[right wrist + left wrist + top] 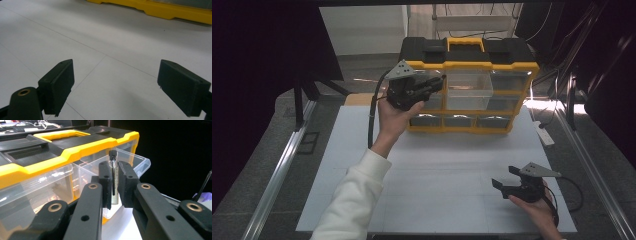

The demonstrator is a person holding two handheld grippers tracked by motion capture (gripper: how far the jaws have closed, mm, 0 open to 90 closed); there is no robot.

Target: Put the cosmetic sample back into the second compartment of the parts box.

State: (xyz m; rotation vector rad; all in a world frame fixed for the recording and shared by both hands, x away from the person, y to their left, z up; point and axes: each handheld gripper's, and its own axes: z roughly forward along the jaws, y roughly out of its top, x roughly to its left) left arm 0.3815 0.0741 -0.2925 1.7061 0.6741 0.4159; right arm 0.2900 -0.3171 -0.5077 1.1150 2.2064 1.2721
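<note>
The left claw [114, 182] is clamped on a small glass vial [114, 183] with a black cap, which stands upright between the two pads, the cap poking out above them. In the high view this left claw [432, 86] is raised in front of the yellow and black organizer box [472, 60], at the box's upper left corner. A clear drawer [469, 89] is pulled out from the top row of the box; seen from the left gripper view, the vial sits just in front of that clear drawer [130, 161], near its rim, and whether it touches the plastic cannot be told. The right claw [116, 87] is spread wide with nothing between its pads. It hovers low over the white table [437, 170], well in front of the box and off to the box's right side, as the high view shows the right claw [507, 177].
</note>
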